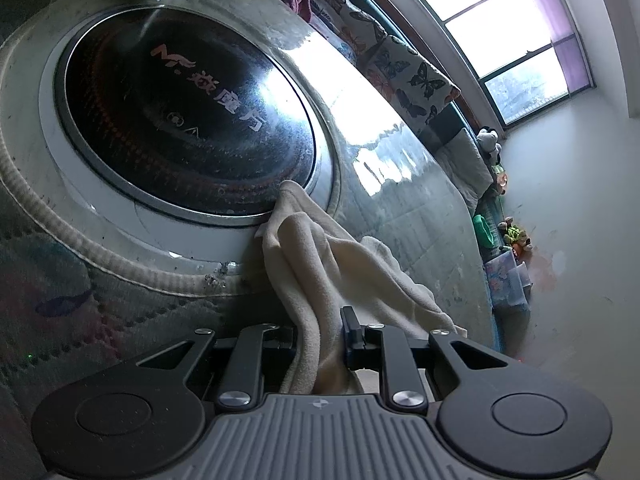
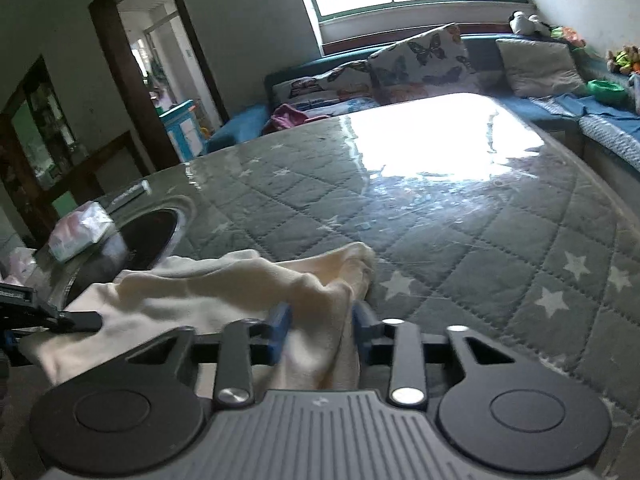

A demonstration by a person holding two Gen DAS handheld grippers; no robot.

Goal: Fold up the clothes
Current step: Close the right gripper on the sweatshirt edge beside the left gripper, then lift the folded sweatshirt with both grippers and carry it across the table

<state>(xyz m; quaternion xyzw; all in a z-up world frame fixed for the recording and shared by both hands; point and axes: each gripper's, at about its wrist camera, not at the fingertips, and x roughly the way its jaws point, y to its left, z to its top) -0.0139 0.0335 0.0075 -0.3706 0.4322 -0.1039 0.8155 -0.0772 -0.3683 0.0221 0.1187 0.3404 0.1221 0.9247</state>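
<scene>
Gripping the cream garment [image 1: 320, 264] at two spots now: the left tool [image 1: 322, 332] is pinching a bunched fold, and the right tool [image 2: 320, 320] is clamping another edge. It's hanging crumpled between them, its far end resting on the bench [image 2: 460, 240] beside the induction cooktop [image 1: 180, 112]. Folding is looking barely begun, with no neat crease showing yet.

A broad table [image 2: 460, 240] fills the room's middle, covered with a grey quilted cloth printed with white stars under a glossy clear sheet that throws back the window's glare. Set into its top is a round black induction cooker [image 1: 180, 112]. A cream garment [image 2: 224, 280] lies rumpled by the cooker's rim, and a tissue pack [image 2: 80, 232] sits on its far side.
</scene>
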